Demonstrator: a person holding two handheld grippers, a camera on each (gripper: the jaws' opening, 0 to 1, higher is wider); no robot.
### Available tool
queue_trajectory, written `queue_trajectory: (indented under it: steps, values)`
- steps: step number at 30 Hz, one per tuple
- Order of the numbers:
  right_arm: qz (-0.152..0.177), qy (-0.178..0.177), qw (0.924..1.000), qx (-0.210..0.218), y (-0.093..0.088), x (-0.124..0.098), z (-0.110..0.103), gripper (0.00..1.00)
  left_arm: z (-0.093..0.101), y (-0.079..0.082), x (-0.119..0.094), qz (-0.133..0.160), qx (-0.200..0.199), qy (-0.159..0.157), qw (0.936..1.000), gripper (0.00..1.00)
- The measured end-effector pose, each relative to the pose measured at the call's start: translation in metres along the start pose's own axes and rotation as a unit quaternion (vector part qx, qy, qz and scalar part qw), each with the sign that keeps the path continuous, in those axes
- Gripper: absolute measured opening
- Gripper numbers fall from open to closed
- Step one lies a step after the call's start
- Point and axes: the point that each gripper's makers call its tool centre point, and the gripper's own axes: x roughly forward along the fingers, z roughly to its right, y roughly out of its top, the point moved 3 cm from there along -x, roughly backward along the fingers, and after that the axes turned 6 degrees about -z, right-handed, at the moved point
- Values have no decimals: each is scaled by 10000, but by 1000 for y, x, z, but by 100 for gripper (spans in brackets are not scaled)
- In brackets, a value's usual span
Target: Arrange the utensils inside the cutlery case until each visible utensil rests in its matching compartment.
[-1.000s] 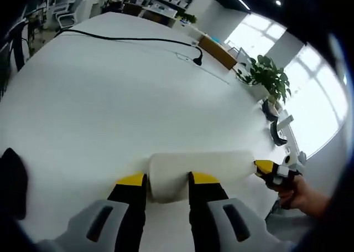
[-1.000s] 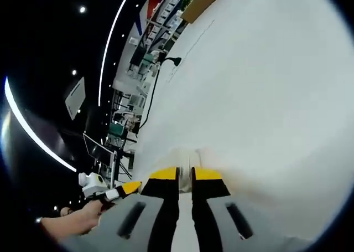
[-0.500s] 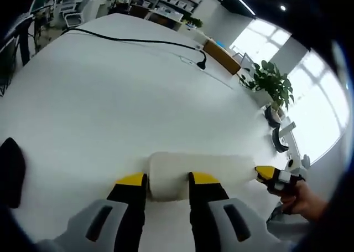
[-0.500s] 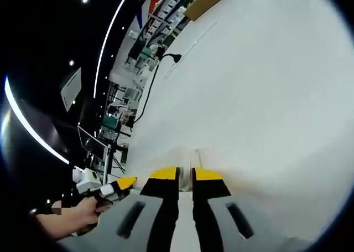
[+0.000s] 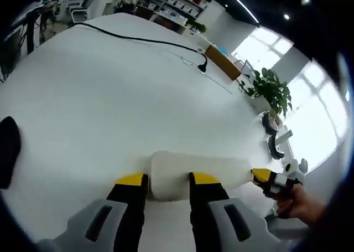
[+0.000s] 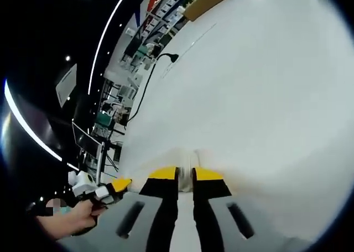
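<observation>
**Both grippers clamped on the ends of the cream cutlery case**

In the left gripper view the cutlery case [image 5: 191, 173] is a long, rounded cream shape lying crosswise just past the jaws of the left gripper [image 5: 168, 179]. Those yellow-tipped jaws stand part-way apart and close on the case's near end, one on each side of it. At the case's far end, off to the right of the jaws, the right gripper [image 5: 264, 175] meets it with a yellow tip, held by a person's hand [image 5: 298, 203]. Whether the case is open, and what lies inside, cannot be told.

In the right gripper view the right gripper [image 6: 185, 174] has its jaws almost together, pinching a thin pale edge of the case [image 6: 185, 157] directly ahead of the tips. The left gripper [image 6: 113, 185] comes in low on the left, in a hand [image 6: 69, 221].

Beyond the case spreads the white table [image 5: 110, 97]. A black cable [image 5: 144, 40] runs across its far side, ahead of the left jaws. A potted plant [image 5: 268, 86] stands further off to the right.
</observation>
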Motion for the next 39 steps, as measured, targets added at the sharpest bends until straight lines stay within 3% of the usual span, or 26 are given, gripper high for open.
queue_trajectory:
  steps: [6,10,13,22,23,24,26,27,28,29,30,32,33,34,35,36,37,39]
  values:
    - [-90,-155,9998,-118,2,1,-2,6,4,5,2,201,218,24,9996,31]
    - [-141,-195,9995,-203,0,0,-2,6,5,12,5,163,301,-15,9994,31]
    - [-198,-316,9988,-308,-6,-6,-4,6,8,7,0,46,609,141,9980,30]
    - [-45,-440,9984,-346,-1,-2,0,11,6,4,-4,62,624,-5,9980,29]
    - [-205,-454,9979,-407,-4,-2,0,15,4,11,-5,262,786,15,9966,28]
    - [-112,-557,9971,-498,1,-4,1,22,4,16,-11,406,845,47,9956,29]
    - [304,-529,9960,-654,16,-9,-1,38,0,26,-18,664,815,88,9944,45]
    - [179,-517,9963,-661,15,-13,-4,40,4,27,-25,761,913,26,9929,51]
    - [12,-498,9934,-1032,15,-20,-8,39,9,28,-34,854,1172,-44,9894,53]
    - [-64,-544,9891,-1366,17,-25,-10,37,9,24,-39,710,1330,-37,9886,53]
    - [-155,-658,9790,-1924,20,-33,-14,36,9,19,-43,545,1456,-16,9878,54]
    - [-246,-695,9656,-2494,22,-46,-23,41,17,17,-58,655,2004,-57,9775,60]
    - [-400,-746,9552,-2836,21,-56,-29,43,24,16,-66,699,2223,-177,9723,61]
    - [-501,-704,9425,-3227,18,-67,-39,47,27,11,-72,585,2306,-229,9710,61]
    - [-513,-679,9370,-3389,18,-72,-43,50,31,7,-79,323,2240,-419,9732,61]
    - [-578,-685,9165,-3898,16,-86,-54,51,36,7,-84,356,2260,-521,9721,63]
    - [-642,-710,9015,-4221,14,-97,-60,51,49,11,-100,681,2346,-715,9671,65]
    - [-584,-701,8801,-4660,10,-126,-78,52,70,10,-128,940,2509,-1001,9582,66]
